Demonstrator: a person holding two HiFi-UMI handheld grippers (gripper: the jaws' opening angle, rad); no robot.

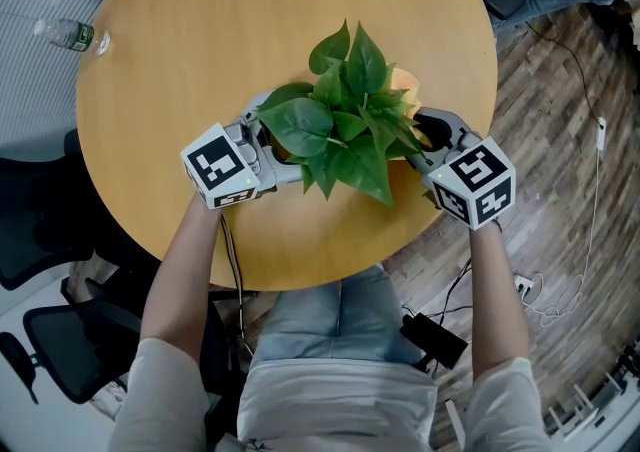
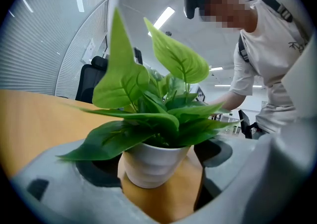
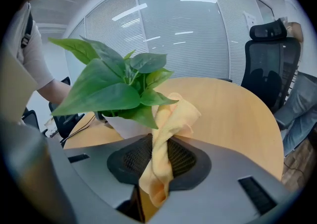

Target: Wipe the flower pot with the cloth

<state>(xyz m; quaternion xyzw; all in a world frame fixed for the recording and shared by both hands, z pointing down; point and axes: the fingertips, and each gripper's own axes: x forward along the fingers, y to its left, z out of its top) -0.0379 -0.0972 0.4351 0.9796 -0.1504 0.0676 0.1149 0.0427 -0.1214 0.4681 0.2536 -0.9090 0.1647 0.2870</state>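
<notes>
The flower pot [image 2: 153,161] is small, white and smooth, probably glazed or plastic, so I judge it light, stiff and a little slippery. It stands upright near the middle of the round wooden table [image 1: 200,40], under a plant [image 2: 148,99] whose broad leaves spread past the rim and hide it from the head view. The leaves look soft and easily bent, so the place to hold is the bare wall below the rim, not the foliage.

The left gripper [image 1: 262,145] has its jaws set wide, one on each side of the pot. I cannot tell whether the pads touch the wall.

The right gripper [image 1: 432,135] is closed on a yellow cloth [image 3: 171,119], pinched into a twisted rope between the pads. Its loose upper end lies just beside the pot under a leaf. The cloth looks soft and limp, so it should fold around the curved side when pressed.
</notes>
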